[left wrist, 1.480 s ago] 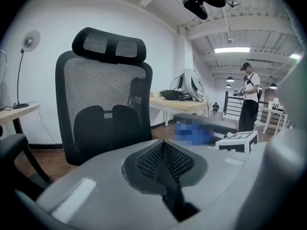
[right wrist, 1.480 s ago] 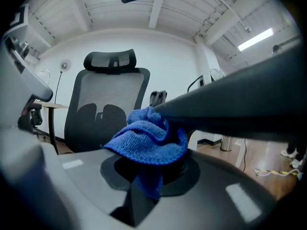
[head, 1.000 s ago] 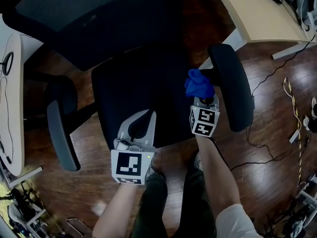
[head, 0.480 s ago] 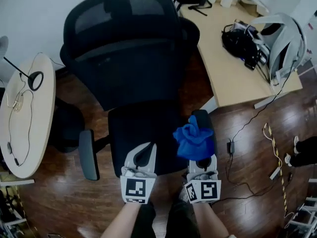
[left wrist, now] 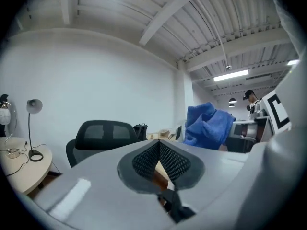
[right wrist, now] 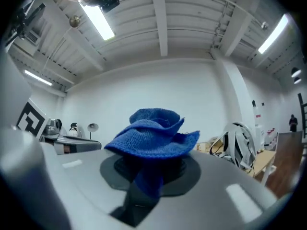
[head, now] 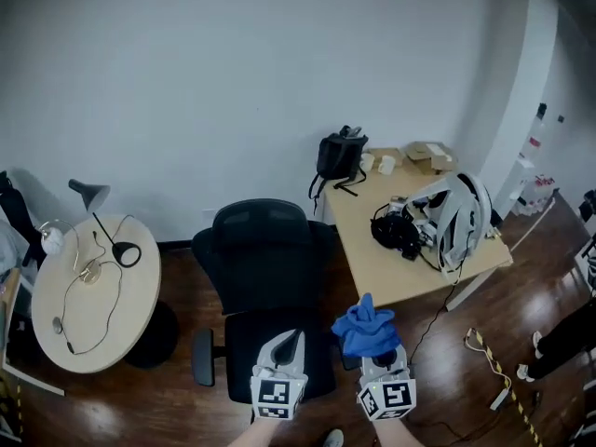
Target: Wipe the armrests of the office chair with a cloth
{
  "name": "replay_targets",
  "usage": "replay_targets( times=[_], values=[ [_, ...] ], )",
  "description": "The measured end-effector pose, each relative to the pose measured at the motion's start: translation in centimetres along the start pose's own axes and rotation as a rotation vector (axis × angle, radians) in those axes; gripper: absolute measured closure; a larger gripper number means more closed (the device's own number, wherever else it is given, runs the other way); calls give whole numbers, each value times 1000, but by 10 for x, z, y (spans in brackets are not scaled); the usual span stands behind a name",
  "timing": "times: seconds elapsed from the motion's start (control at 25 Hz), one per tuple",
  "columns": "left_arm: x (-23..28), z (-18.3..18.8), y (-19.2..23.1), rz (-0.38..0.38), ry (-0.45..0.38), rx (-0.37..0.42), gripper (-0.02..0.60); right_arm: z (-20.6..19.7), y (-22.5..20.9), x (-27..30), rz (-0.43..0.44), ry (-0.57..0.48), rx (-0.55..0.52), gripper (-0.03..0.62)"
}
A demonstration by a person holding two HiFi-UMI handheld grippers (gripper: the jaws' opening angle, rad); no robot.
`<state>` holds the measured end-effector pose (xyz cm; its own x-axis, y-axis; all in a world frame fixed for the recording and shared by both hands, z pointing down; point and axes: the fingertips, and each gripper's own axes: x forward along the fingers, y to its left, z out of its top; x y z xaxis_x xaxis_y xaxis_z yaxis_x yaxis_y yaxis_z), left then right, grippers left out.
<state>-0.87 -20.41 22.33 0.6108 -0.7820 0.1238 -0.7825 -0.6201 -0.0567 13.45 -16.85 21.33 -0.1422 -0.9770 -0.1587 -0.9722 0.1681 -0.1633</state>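
The black office chair (head: pixel 265 250) stands between a round table and a desk, its left armrest (head: pixel 202 357) in sight. My right gripper (head: pixel 380 354) is shut on a bunched blue cloth (head: pixel 366 329), held up in front of the chair's right side and hiding that armrest. In the right gripper view the cloth (right wrist: pixel 151 135) flops over the jaws of the right gripper (right wrist: pixel 149 164). My left gripper (head: pixel 284 347) hovers before the seat, shut with nothing in it. From the left gripper (left wrist: pixel 159 145) I see the chair (left wrist: pixel 100 131) and the cloth (left wrist: pixel 208 126).
A round pale table (head: pixel 84 296) with a desk lamp (head: pixel 93 198) is at the left. A wooden desk (head: pixel 410 250) at the right carries a black bag (head: pixel 340 156) and a grey backpack (head: pixel 456 217). Cables (head: pixel 494 371) lie on the floor. A person's legs (head: pixel 568 333) show at the right edge.
The head view has swung up from the chair seat to the whole room. Both grippers have drawn back from the chair, and the cloth has come away from the right armrest.
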Motion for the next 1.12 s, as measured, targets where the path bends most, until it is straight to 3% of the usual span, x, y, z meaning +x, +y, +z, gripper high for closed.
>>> replay_targets(
  times=[0.12,0.28,0.36,0.68,0.76,0.84,1.04,1.12],
  values=[
    [-23,41,-28,-24,-15,-18,535,43,11,-25,21,-39,3,503],
    [-19,59,-48,-43,-112,84,535,66,12,-39,65,-51,-3,503],
    [-27,69,-57,-35,-135,99,535,73,12,-51,83,-65,5,503],
    [-80,76,-91,71,-119,129,535,90,-5,-100,186,-66,101,503],
    [-103,76,-93,117,-77,96,535,90,-1,-113,219,-48,108,503],
    [-129,82,-94,156,-41,69,535,106,8,-124,253,-94,112,503],
    [-202,113,-77,199,-164,120,535,134,56,-174,282,-99,119,503],
    [-231,128,-87,189,-161,116,535,151,69,-197,270,-101,113,503]
  ],
)
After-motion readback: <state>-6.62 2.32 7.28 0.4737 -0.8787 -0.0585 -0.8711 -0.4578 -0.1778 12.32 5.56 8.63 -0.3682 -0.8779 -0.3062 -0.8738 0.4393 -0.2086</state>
